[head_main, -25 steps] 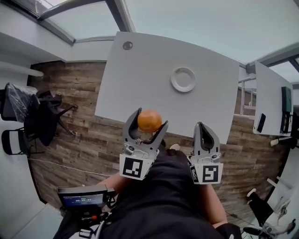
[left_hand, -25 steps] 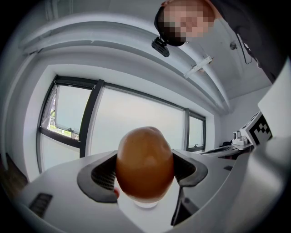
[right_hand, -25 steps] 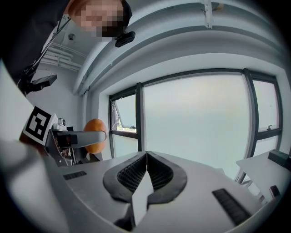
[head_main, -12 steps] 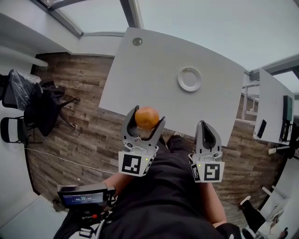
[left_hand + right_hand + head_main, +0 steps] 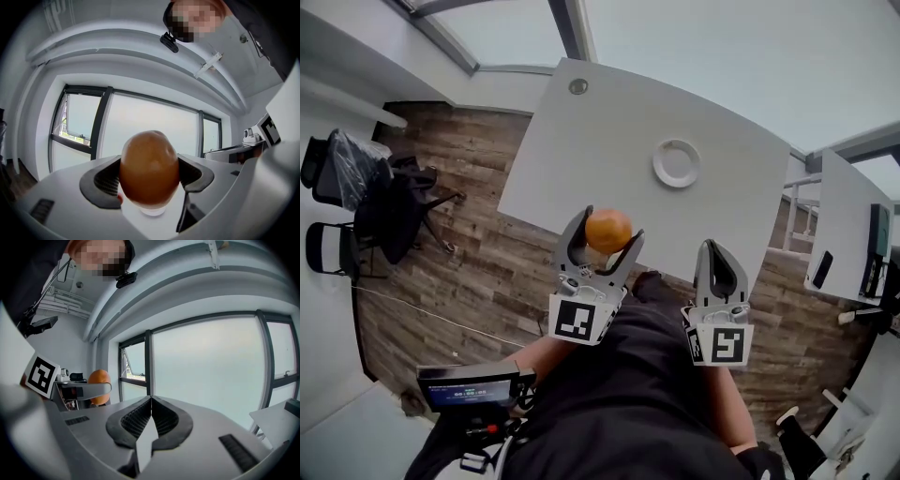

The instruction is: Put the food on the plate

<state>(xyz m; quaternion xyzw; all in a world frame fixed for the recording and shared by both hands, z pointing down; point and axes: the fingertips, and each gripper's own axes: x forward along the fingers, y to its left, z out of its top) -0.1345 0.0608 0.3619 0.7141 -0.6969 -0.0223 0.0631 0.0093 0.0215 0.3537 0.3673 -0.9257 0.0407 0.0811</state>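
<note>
Left gripper (image 5: 607,230): clamping the orange (image 5: 149,168), carrying it forward over the table (image 5: 600,131) edge since a second ago. Plate (image 5: 677,163): lying empty, well ahead. Right gripper (image 5: 716,251): jaws pressing together, holding nothing. Delivery likely progressing.

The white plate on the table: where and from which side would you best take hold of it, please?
Take the plate at its rim, on the edge nearest the person, likely with the right gripper, whose jaws are shut and empty; the left gripper holds the orange. The plate lies flat on the table, so only the thin rim offers a hold.
</note>
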